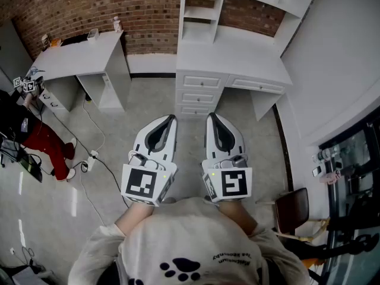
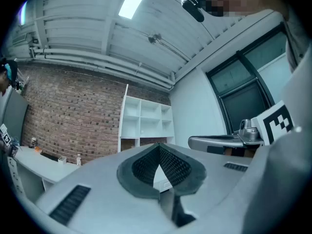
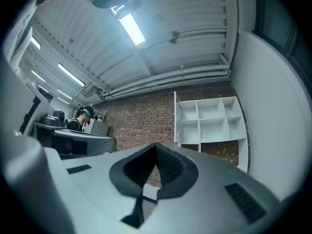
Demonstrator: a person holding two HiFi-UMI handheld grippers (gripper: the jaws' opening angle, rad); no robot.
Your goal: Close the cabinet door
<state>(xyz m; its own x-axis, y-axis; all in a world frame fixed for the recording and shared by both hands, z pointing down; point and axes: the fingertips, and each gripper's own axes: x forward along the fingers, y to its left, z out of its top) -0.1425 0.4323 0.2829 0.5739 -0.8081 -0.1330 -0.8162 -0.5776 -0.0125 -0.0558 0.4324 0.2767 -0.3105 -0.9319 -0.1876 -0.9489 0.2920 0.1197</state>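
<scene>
Both pairs of jaws clenched empty: left gripper [image 1: 171, 118] and right gripper [image 1: 211, 116] side by side, open floor [image 1: 148, 100] ahead to the worktop's [image 1: 237, 58] front edge.

Your left gripper [image 1: 171, 118] and right gripper [image 1: 211, 116] are white with dark grey pads [image 1: 159, 136] and black-and-white square markers [image 1: 142, 183]. The desk unit [image 1: 231, 58] is white, the wall [image 1: 148, 10] red-brown brick, the floor [image 1: 142, 100] pale grey.

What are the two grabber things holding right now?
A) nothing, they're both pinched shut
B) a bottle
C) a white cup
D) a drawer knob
A: the left gripper and the right gripper both have their jaws together with nothing between them, held in the air short of the white desk.
</scene>
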